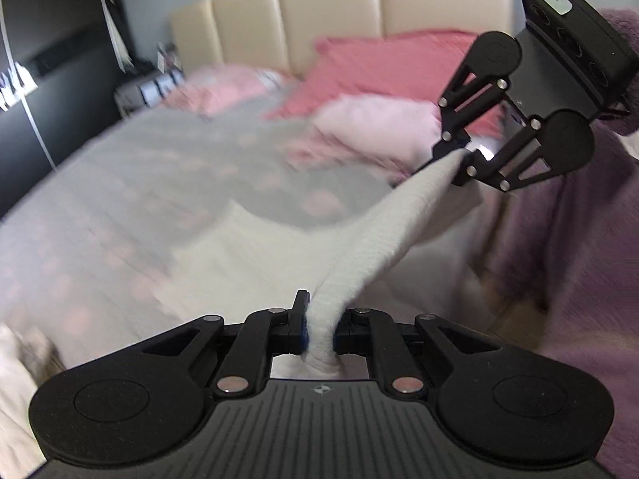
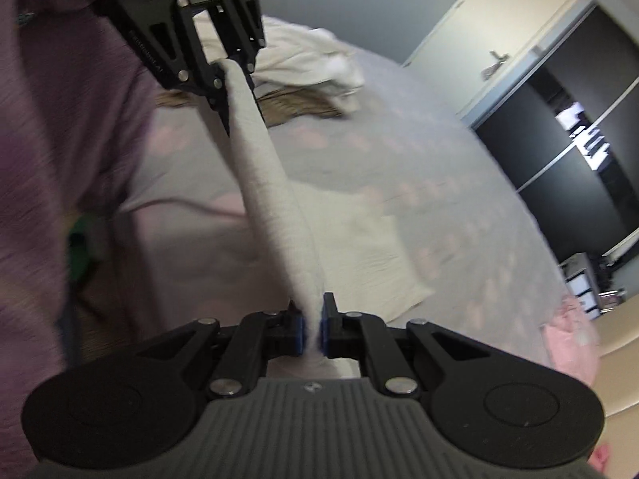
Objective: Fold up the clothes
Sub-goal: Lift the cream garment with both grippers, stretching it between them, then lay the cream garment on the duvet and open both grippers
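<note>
While both grippers are clamping opposite ends of the white garment (image 1: 375,235), the left gripper (image 1: 319,327) and right gripper (image 2: 313,325) are stretching its top edge taut above the bed (image 1: 120,199), probably so the hanging cloth is laying flat for a fold.

Landmark: your bed (image 1: 120,183).
Garment (image 1: 367,247): strung between your left gripper (image 1: 319,331) and right gripper (image 1: 465,155), its lower part lying on the bed.
Pillows (image 1: 391,64): at the bed's head, against the headboard (image 1: 319,8).
Clothes heap (image 2: 303,56): on the bed, behind your left gripper.
</note>
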Available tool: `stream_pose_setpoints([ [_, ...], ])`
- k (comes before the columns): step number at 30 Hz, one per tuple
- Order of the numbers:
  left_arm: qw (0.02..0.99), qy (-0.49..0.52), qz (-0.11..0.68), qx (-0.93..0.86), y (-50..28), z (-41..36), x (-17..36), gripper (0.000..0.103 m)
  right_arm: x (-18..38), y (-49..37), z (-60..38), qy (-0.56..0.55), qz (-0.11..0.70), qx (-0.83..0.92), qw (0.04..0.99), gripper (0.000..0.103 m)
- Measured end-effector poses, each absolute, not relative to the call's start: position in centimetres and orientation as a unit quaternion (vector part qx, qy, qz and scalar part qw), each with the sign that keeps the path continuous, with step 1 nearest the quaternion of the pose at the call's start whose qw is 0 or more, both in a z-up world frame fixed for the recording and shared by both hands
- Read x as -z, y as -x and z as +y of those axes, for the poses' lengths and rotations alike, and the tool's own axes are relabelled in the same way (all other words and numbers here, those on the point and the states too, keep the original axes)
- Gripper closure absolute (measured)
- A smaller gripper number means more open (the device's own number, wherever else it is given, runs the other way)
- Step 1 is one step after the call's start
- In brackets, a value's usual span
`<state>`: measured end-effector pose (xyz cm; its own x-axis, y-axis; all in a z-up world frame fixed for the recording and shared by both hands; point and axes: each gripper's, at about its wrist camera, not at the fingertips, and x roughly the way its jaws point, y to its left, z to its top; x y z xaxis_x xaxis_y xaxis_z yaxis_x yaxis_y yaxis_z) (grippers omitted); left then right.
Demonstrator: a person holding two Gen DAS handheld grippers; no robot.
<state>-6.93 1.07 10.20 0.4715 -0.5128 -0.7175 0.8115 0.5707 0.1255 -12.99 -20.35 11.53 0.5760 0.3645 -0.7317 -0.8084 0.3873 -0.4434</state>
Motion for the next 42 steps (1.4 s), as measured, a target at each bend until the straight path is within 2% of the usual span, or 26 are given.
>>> stream_pose_setpoints([
  [6, 0.772, -0.231, 0.397, 0.439, 11.0, 1.3, -7.7, 0.095, -9.8, 17.4, -20.0, 0.372, 0.314, -0.408, 0.772, 0.094],
  [15, 0.774, -0.227, 0.407, 0.428, 9.9, 1.8, -8.0, 0.095, -9.4, 16.7, -19.4, 0.367, 0.297, -0.39, 0.79, 0.094],
  [22, 0.811, -0.218, 0.378, 0.389, 4.5, 1.9, -10.8, 0.095, -11.6, 10.8, -19.0, 0.371, 0.259, -0.359, 0.816, 0.094],
  [28, 0.836, -0.188, 0.372, 0.356, -2.5, 1.6, -11.5, 0.095, -11.5, 3.6, -18.6, 0.343, 0.258, -0.328, 0.842, 0.094],
  [34, 0.839, -0.158, 0.396, 0.337, -9.7, 1.6, -9.3, 0.095, -8.8, -4.4, -17.6, 0.323, 0.291, -0.318, 0.843, 0.094],
  [42, 0.825, -0.149, 0.452, 0.305, -16.8, 1.1, -3.4, 0.095, -2.9, -12.8, -16.0, 0.291, 0.35, -0.313, 0.833, 0.093],
])
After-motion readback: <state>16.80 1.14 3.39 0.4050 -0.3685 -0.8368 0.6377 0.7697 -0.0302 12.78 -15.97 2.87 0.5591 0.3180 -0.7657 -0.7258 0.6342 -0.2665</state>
